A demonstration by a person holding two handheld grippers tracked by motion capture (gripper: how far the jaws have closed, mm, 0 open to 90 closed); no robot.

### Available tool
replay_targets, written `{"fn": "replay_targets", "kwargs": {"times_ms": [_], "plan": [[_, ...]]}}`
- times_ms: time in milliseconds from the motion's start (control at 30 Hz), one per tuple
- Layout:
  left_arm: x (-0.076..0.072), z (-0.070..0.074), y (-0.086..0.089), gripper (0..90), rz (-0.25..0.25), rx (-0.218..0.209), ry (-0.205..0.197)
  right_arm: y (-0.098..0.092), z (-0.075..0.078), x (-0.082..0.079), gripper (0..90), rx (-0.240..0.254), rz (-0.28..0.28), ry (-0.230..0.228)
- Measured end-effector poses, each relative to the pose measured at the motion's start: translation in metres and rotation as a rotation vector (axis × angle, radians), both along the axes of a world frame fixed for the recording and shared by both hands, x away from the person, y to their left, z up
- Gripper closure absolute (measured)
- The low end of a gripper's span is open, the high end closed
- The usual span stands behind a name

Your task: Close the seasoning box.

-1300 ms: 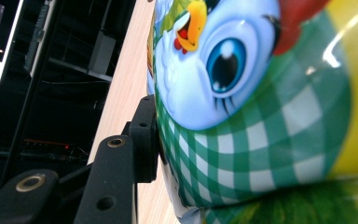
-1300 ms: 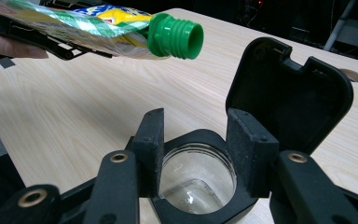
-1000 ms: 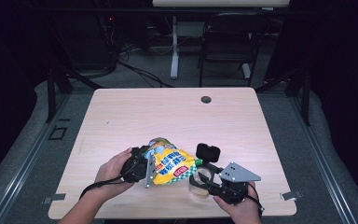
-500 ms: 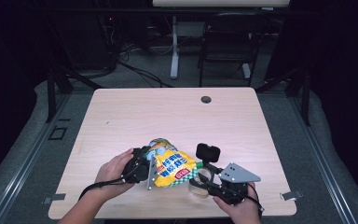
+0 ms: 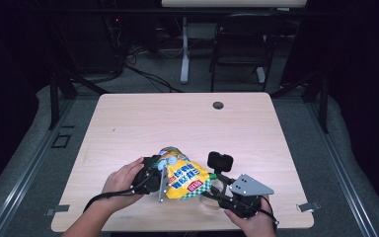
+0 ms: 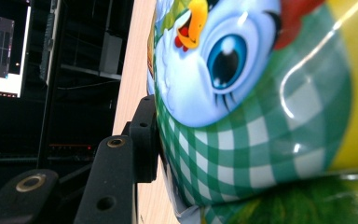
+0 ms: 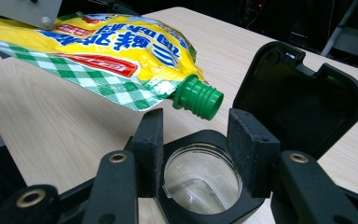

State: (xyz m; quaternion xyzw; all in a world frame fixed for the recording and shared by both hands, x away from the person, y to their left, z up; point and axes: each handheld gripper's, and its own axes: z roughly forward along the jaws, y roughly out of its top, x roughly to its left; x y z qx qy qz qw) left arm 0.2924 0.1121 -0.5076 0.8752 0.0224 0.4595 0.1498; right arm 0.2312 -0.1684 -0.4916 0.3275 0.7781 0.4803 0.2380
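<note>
A glossy, soft-sided spouted pouch (image 5: 183, 174) of yellow foil with a green-and-white checked hem and a cartoon bird print is pinched between the left gripper's (image 5: 150, 177) matte black fingers (image 6: 145, 135); in the left gripper view one flat pad presses into the bulging checked panel, while the far pad is hidden behind the pouch. Its ribbed green screw spout (image 7: 198, 97), round and uncapped, slants down just above and beyond the right gripper's (image 5: 216, 190) fingers (image 7: 248, 149). Those blocky, rubbery pads clamp the black plastic collar of a small clear jar (image 7: 201, 179) with a round glassy mouth, standing on the bench (image 5: 177, 123), a pale wood-grain laminate board with rounded corners. The jar's hinged black lid (image 7: 303, 93), smooth and squarish, stands flipped up beyond the right-hand pad.
</note>
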Motion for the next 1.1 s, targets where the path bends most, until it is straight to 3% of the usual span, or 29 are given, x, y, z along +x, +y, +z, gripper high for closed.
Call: {"fn": "replay_targets", "kwargs": {"times_ms": [600,833,1100], "plan": [[0.002,-0.004,-0.002,59.2,0.002,0.035,-0.001,0.007,0.000,-0.004,51.7,-0.080,0.008,-0.045],[0.001,-0.005,-0.003,59.2,0.003,0.056,0.003,0.013,-0.002,-0.005,48.0,-0.131,0.021,-0.101],[0.002,-0.007,-0.005,59.2,-0.003,0.066,0.014,0.016,-0.003,-0.004,45.8,-0.157,0.036,-0.120]]}}
